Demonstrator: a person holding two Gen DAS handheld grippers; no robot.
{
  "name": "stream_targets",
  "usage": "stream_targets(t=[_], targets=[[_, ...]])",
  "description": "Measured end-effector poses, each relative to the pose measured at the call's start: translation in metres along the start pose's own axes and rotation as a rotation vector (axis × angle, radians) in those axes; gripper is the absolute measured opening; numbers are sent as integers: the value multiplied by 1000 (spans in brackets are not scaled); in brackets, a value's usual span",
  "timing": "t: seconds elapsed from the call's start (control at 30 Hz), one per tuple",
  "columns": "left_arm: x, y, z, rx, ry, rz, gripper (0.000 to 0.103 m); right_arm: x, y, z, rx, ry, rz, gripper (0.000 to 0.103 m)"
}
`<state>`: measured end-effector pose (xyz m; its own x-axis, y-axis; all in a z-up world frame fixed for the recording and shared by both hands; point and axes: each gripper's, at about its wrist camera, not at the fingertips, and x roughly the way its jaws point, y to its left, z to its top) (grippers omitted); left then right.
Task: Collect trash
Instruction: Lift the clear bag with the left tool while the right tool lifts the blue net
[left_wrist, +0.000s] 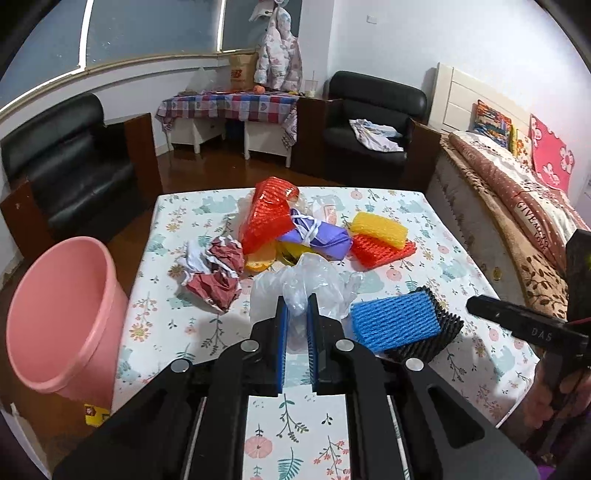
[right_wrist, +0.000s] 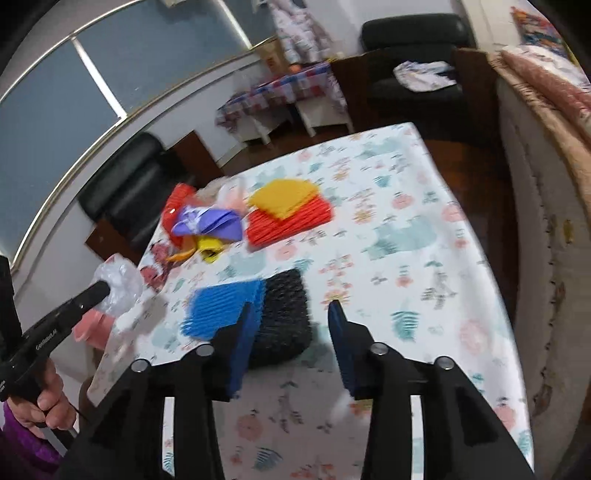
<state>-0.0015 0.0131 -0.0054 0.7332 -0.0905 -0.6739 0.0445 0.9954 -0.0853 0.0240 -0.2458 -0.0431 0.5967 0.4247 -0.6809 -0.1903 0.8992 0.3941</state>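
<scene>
I've got the left gripper (left_wrist: 295, 306) pinching the clear plastic bag (left_wrist: 303, 284), jaws pressed nearly together on a bunched fold near the front-middle of the desk (left_wrist: 424, 218). Next bit, I reckon: lift straight up so the bag clears the crumpled red paper (left_wrist: 214, 273), then swing left to the pink bin (left_wrist: 59, 317), which sits just off the desk's left edge. Keep the pinch tight, since thin film slips easily; let go only once well over the rim.

Right gripper (right_wrist: 291, 314) has its jaws spread w/ nothing between them, hovering above the blue foam net (right_wrist: 225, 306) and the black foam net (right_wrist: 284, 314) beside it. Probably the next pick, so I'd keep it clear of the left's path.

Bag looks thin, see-through, wrinkled, puffed up w/ air; light, floppy, likely to trail. Other trash sits further back: red mesh bag (left_wrist: 266, 214), purple wrapper (left_wrist: 317, 236), yellow foam net (left_wrist: 376, 229) on a red foam net (left_wrist: 380, 251).
</scene>
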Motion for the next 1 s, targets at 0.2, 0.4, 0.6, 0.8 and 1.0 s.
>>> stream_targets(t=[0.2,0.4,0.6,0.8,1.0], targets=[[9,2,7,2,-8,-60,9,11,36,-1,-94,34,46,45],[20,6,5,-4,7,-97,9,47,58,-5,-145,97,-33,49],[23,15,2,-31,18,-111,9,60,57,-9,-132,131,-2,8],[22,17,2,-35,13,-120,9,27,52,-3,-153,69,-13,6],[20,12,1,-25,9,-121,9,35,28,-5,-111,124,-117,17]])
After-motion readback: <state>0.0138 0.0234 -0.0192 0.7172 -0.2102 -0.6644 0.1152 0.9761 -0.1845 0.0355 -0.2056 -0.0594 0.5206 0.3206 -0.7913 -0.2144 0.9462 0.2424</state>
